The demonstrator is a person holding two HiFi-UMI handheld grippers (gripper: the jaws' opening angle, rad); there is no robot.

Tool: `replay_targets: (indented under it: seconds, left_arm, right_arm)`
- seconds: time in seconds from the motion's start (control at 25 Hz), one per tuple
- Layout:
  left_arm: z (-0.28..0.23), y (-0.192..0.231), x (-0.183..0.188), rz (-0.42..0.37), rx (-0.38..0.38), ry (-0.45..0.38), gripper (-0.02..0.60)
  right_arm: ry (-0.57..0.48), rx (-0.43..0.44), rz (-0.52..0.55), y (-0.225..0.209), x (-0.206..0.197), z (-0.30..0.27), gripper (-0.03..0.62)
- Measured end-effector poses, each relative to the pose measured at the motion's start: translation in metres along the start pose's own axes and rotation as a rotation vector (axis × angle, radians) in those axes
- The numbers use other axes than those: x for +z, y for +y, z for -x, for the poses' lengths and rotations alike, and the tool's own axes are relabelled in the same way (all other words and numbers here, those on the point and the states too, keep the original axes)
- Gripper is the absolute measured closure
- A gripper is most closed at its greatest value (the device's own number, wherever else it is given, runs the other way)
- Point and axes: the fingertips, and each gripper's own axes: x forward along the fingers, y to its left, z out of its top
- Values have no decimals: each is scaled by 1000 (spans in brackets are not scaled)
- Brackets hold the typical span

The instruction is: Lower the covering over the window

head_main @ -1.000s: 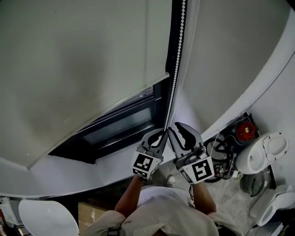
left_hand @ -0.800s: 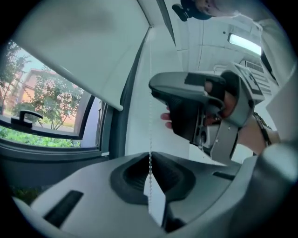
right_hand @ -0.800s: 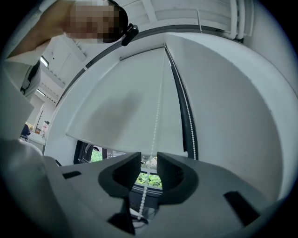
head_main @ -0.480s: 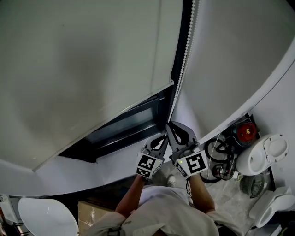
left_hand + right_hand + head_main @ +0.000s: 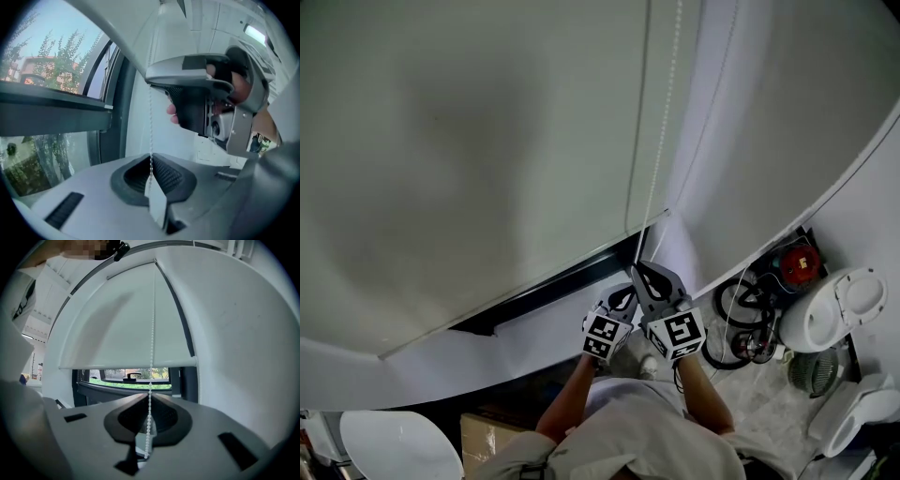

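**A:** How far down was the blind (image 5: 487,141)?

**B:** Most of the way, by the look of it. Its pale sheet filled nearly all of the opening above and ahead of the jaws. In the right gripper view its bottom rail (image 5: 126,363) hung just above the jaw tips.

**A:** And the window (image 5: 136,376)?

**B:** Only a low strip of glass and dark frame showed under that rail, straight ahead of the jaws, with greenery beyond. That strip was the part not yet covered.

**A:** Where were the two grippers?

**B:** The left gripper (image 5: 623,298) and the right gripper (image 5: 649,279) sat side by side, almost touching, just below the blind's lower right corner. The left jaws were clenched on the bead chain (image 5: 151,380), which ran straight up out of their tips. The right jaws had just been closing with the chain between them, and they looked pinched onto it as well.

**A:** So what was left to do?

**B:** Probably a little more pulling on the chain, until the rail reached the bottom of the frame. It could not be told whether the two pairs of jaws held one strand of the chain or two.
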Motion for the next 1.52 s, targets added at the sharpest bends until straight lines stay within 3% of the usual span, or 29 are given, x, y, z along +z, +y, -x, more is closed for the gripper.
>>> replay_targets:
  seconds: [0.44, 0.8, 0.96, 1.12, 1.28, 1.52]
  left_arm:
    - [-20, 2, -71, 57, -19, 150, 560]
    - [-24, 7, -85, 75, -24, 137, 560]
    - [-18, 6, -79, 69, -13, 136, 558]
    - [-10, 2, -68, 51, -4, 100, 555]
    - [3, -1, -38, 43, 3, 29, 491]
    - [32, -21, 25, 6, -22, -72, 486]
  right_arm:
    - [159, -13, -54, -11, -78, -9, 582]
    - [214, -24, -26, -12, -99, -12, 591]
    - [222, -48, 33, -13, -93, -7, 575]
    - [213, -46, 59, -13, -84, 2, 488]
    - [178, -66, 82, -16, -67, 16, 464]
    - [104, -73, 89, -12, -34, 43, 457]
